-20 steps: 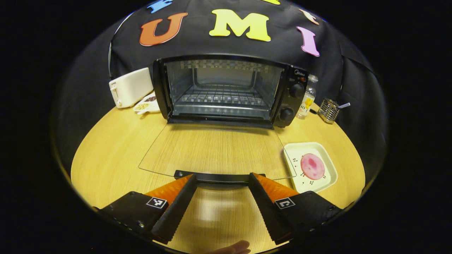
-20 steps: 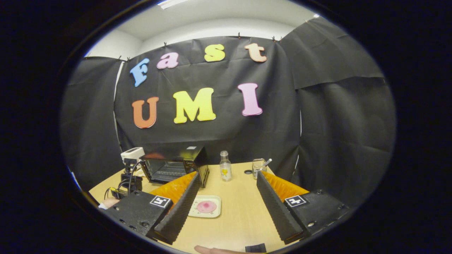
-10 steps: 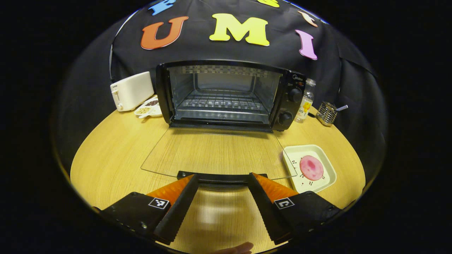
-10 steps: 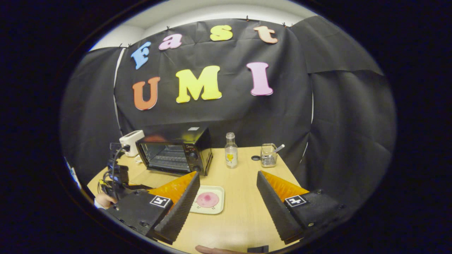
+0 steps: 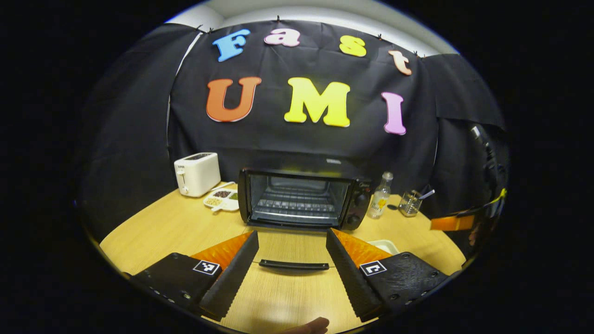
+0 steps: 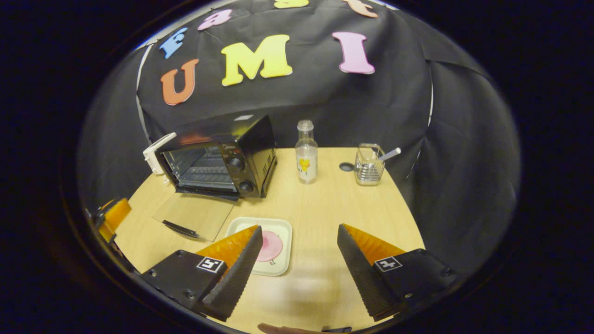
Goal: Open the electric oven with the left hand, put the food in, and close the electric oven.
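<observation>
The black electric oven (image 5: 297,199) stands at the back of the table with its glass door (image 6: 195,215) lying flat open, and the wire rack inside is bare. The door handle (image 5: 293,265) lies between and below my left gripper (image 5: 291,233), which is open, holds nothing and is raised off the handle. A pink round piece of food (image 6: 270,246) lies on a white square plate (image 6: 278,225) just right of the door. My right gripper (image 6: 299,229) hovers open above the table, its left finger over the plate's near edge. The oven (image 6: 218,157) is to its far left.
A white toaster (image 5: 196,173) and a small dish of grains (image 5: 222,200) stand left of the oven. A clear bottle (image 6: 306,153) and a wire holder (image 6: 369,164) stand to its right. Bare wooden tabletop (image 6: 352,204) lies right of the plate.
My left gripper has pulled back and risen away from the door handle, so the oven looks smaller. My right gripper has moved forward and tipped down toward the plate.
</observation>
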A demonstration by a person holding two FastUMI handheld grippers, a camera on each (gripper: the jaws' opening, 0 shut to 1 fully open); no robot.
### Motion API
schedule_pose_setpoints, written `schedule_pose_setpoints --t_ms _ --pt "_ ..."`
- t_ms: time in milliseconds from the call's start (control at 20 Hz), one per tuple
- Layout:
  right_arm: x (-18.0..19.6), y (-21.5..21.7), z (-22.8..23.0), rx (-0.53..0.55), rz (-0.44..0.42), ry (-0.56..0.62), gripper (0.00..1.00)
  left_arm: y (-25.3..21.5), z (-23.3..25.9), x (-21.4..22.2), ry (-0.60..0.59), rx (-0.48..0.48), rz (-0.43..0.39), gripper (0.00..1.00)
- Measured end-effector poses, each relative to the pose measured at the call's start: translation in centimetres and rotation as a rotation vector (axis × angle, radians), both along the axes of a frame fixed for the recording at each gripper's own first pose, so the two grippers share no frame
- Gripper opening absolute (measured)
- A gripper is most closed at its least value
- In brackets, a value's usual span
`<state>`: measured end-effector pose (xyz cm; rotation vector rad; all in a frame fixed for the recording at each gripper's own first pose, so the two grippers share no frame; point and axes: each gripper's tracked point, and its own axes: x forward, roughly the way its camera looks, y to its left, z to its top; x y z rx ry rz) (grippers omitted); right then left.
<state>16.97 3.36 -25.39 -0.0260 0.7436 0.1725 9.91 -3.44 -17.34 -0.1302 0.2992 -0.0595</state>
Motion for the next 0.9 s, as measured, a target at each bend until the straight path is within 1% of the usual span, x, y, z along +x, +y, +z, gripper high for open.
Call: schedule_pose_setpoints --t_ms 100,150,300,350,400,500,550,600,650,700,800,850,900 --pt "0.2 0.3 -2.6 0.0 0.02 0.096 1.0 0.4 3.2 -1.3 -0.082 0.014 0.016 0.94" --pt "0.4 0.2 -3.6 0.002 0.023 0.133 1.0 0.4 4.6 -2.1 -0.126 0.036 0.022 0.94" --pt "1.2 0.2 -6.5 0.021 0.011 0.241 0.99 0.7 7.9 -4.3 -0.224 0.088 0.04 0.95" --pt "1.4 0.3 -7.7 0.036 -0.001 0.276 0.92 0.8 8.8 -5.2 -0.252 0.1 0.045 0.95" --pt "1.1 0.5 -8.4 0.05 -0.008 0.314 0.92 0.8 9.4 -5.9 -0.275 0.105 0.047 0.94" --pt "0.8 1.5 -9.9 0.103 -0.003 0.394 0.86 0.8 10.0 -7.1 -0.3 0.105 0.037 0.94" --pt "0.7 2.0 -10.3 0.131 -0.011 0.433 0.78 0.7 10.0 -7.6 -0.307 0.101 0.029 0.94" --pt "0.8 2.6 -10.8 0.156 -0.006 0.461 0.75 0.8 9.9 -7.8 -0.308 0.095 0.026 0.94" --pt "1.0 3.0 -11.0 0.173 0.001 0.487 0.65 1.1 9.7 -8.0 -0.304 0.089 0.026 0.95" --pt "1.2 3.3 -11.3 0.179 0.014 0.51 0.58 1.2 9.4 -8.1 -0.298 0.088 0.023 0.94" --pt "0.9 4.0 -12.8 0.191 0.036 0.612 0.36 1.8 9.0 -8.2 -0.284 0.091 0.029 0.94" --pt "0.3 3.9 -12.5 0.212 0.053 0.687 0.12 1.9 8.8 -8.4 -0.273 0.096 0.028 0.94" --pt "0.5 4.3 -13.4 0.226 0.068 0.691 0.06 2.2 8.7 -8.4 -0.271 0.098 0.031 0.95"
